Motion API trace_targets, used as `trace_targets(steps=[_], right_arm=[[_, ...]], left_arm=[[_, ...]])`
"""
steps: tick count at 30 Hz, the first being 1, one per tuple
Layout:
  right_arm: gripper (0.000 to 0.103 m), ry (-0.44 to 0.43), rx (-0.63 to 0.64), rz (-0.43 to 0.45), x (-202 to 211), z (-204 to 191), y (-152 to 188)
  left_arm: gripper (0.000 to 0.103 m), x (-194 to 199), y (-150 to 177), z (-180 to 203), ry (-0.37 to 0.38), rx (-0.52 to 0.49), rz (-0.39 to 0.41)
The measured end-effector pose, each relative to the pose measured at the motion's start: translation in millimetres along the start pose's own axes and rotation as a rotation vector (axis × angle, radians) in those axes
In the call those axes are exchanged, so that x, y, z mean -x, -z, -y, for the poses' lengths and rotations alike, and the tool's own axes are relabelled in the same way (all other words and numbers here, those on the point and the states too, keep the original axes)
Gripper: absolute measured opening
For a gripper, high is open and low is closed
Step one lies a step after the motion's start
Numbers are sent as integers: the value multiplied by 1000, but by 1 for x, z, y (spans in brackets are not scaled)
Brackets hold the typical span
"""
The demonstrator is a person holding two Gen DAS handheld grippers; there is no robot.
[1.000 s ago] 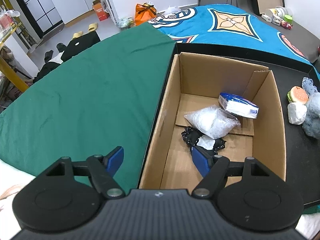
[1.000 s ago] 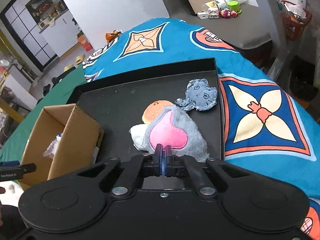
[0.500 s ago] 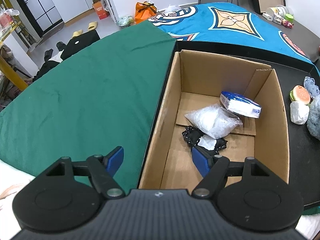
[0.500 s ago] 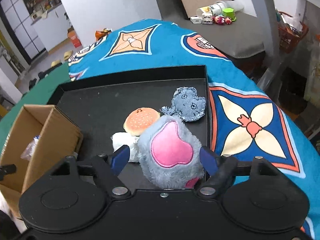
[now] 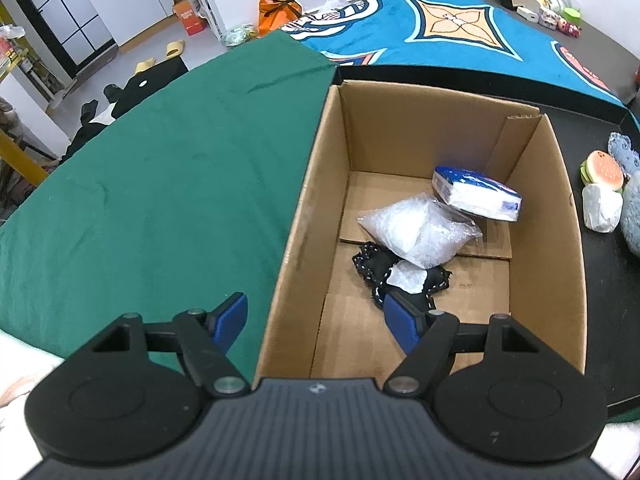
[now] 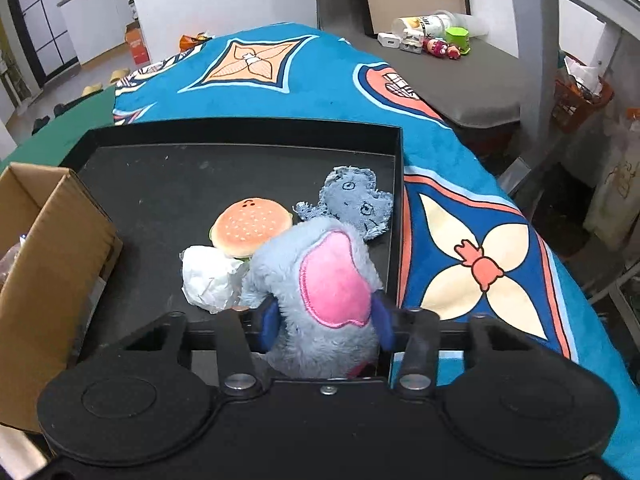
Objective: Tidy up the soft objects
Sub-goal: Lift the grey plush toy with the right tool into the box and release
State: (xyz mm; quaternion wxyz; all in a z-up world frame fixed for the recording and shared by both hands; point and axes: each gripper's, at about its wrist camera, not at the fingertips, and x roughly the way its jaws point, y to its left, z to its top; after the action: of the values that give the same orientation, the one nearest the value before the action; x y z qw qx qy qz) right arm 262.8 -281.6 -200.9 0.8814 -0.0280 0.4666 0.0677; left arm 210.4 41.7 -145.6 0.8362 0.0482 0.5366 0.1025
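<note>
Between right claw (image 6: 326,322) pads, grey plush (image 6: 320,280)

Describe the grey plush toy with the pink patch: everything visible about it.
The plush toy is fluffy grey-blue fur with a large pink patch outlined in darker pink stitching. It sits at the near right of the black tray, bulging up between the right gripper, whose blue fingers have just been closing and now press its sides. It touches the white wad and overlaps the denim toy; the burger sits just behind.
</note>
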Motion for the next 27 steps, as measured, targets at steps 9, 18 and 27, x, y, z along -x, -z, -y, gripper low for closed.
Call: trace_targets(steps=[9, 18, 27], right_arm=[[39, 6, -18, 36, 15, 4, -1], [40, -49, -35, 51, 37, 0, -3], [40, -82, -28, 54, 56, -14, -4]], left_arm=[[74, 2, 3, 6, -2, -24, -1], [74, 4, 3, 0, -6, -26, 5], [74, 10, 5, -12, 18, -13, 18]])
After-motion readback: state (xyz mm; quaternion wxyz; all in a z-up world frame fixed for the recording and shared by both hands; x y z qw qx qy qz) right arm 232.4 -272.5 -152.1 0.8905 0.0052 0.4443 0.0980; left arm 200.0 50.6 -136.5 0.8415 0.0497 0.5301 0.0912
